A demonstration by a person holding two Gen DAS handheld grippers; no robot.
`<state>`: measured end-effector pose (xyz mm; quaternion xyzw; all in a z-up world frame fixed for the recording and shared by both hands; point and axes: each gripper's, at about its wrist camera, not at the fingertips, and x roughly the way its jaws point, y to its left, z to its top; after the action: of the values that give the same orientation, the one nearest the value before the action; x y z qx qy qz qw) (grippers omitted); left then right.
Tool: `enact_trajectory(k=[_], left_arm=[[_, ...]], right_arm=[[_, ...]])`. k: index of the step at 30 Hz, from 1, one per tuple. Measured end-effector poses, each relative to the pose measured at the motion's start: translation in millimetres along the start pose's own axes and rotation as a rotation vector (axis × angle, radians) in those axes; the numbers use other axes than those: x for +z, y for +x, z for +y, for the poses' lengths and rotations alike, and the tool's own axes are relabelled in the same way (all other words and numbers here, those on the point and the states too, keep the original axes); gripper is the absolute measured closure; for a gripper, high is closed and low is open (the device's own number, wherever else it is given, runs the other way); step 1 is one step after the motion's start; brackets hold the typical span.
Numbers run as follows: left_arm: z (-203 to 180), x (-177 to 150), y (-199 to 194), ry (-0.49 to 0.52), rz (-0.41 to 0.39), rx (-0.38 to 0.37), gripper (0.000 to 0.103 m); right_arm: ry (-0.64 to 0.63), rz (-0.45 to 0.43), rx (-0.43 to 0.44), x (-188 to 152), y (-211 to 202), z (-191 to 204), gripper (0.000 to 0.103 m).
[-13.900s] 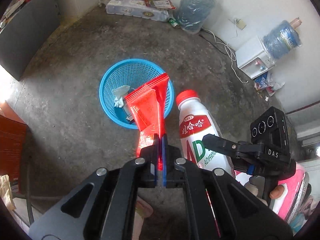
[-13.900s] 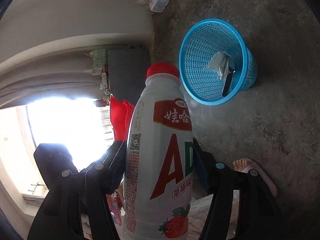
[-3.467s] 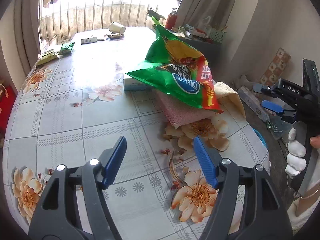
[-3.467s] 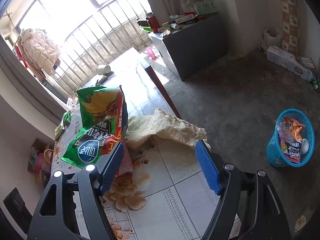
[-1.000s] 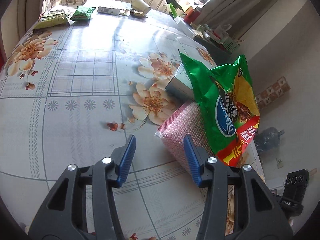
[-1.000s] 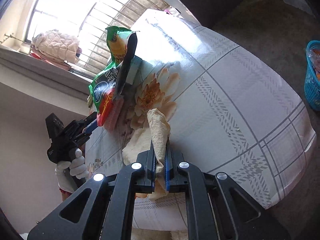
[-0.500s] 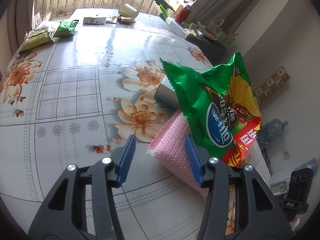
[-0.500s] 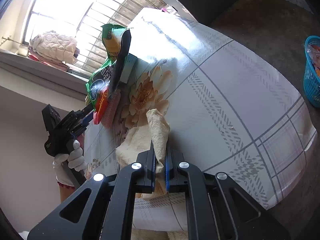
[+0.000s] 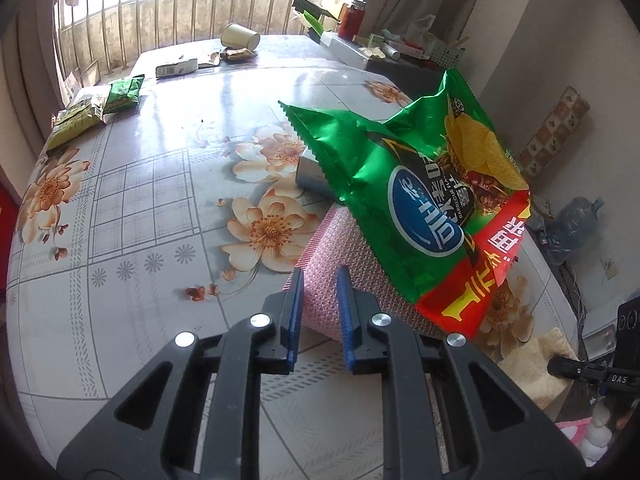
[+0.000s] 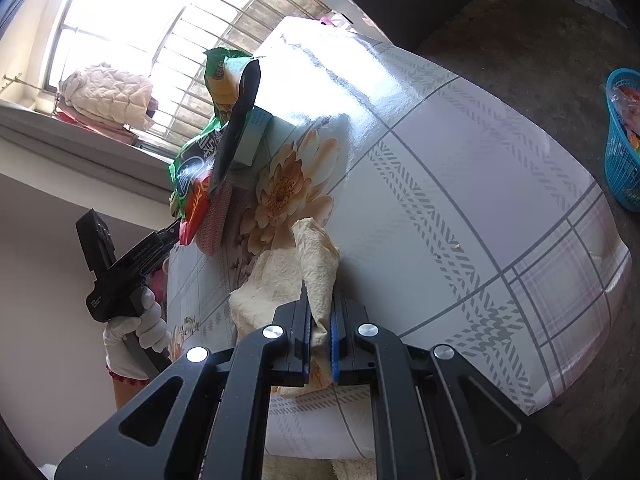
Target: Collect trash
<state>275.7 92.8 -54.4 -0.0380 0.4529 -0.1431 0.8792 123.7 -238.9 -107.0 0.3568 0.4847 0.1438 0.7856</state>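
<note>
In the left wrist view my left gripper [image 9: 319,280] has its blue pads narrowed around the near corner of a pink textured pack [image 9: 352,276] on the flowered table; the pads look close to it on both sides. A green chip bag [image 9: 420,196] leans over the pack. In the right wrist view my right gripper [image 10: 320,320] is shut on a crumpled beige paper [image 10: 308,264] at the table's edge. The chip bag [image 10: 216,128] and the left gripper [image 10: 120,276] show at the left. The blue trash basket [image 10: 620,148] stands on the floor at the right.
A small grey box [image 9: 312,172] lies behind the chip bag. Green snack packs [image 9: 100,104], a paper cup [image 9: 240,38] and wrappers lie at the table's far end. A dark cabinet [image 9: 400,60] with clutter stands beyond. Water jugs [image 9: 572,220] are on the floor.
My left gripper's jaws have closed in from wide open to a narrow gap around the pink pack's corner. My right gripper keeps hold of the beige paper, hardly moved.
</note>
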Motion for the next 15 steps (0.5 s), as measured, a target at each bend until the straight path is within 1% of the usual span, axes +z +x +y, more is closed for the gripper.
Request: enact_trajectory(k=[8, 15], left_arm=[[-11, -28, -23, 0.064, 0.015, 0.054, 0.089], [-18, -70, -55, 0.097, 0.039, 0.086, 0.088]], right_arm=[[0.005, -0.005, 0.010, -1, -3, -2, 0.096], [0.012, -0.006, 0.016, -2, -4, -5, 0.096]])
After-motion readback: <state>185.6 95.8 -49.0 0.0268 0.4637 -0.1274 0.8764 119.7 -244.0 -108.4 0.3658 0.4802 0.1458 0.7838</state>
